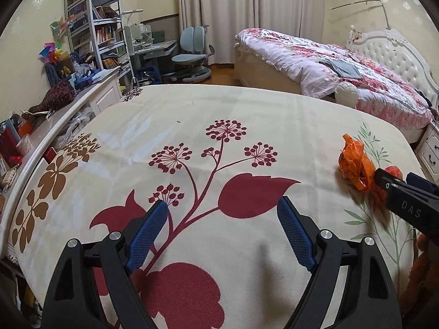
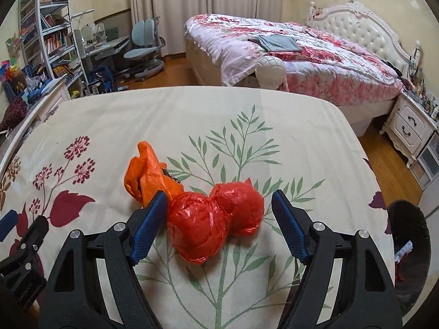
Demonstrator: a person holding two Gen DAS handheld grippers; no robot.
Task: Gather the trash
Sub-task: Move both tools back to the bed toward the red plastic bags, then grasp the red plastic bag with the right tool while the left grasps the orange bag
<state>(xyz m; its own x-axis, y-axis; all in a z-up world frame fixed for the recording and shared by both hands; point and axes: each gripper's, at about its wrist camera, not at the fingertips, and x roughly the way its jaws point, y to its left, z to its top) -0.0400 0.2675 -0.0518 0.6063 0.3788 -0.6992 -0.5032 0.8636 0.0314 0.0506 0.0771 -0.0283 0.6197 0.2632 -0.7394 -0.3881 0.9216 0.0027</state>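
Red plastic, knotted into a lumpy two-lobed bundle (image 2: 216, 219), lies on the cloth-covered table (image 2: 301, 142), toward its right edge and nearer the person's side than the far edge. Orange crumpled wrapper (image 2: 145, 175) sits just beyond it on the left, touching or nearly touching; contact line hidden by the blue pad.

Right gripper (image 2: 219, 205): fingers spread wide, nothing held. Red bundle sits between them. Left pad is against or just short of the wrapper and bundle; right pad stands apart from the bundle.

Left gripper (image 1: 222, 213): fingers released, empty, hovering over the printed cloth near the table's middle, well apart from the trash.

Dark round bin (image 2: 408, 249) shows past the table's right edge; something pale lies inside.

Risks, as judged:
- Bundle is off-centre toward the left finger. Closing now could shove it sideways before both pads bite.
- Slick film may squeeze out or roll off toward the right edge.
- Left pad may snag the orange wrapper and drag it along half-gripped, dropping it short of the bin.
- Pads could pinch the loose cloth.
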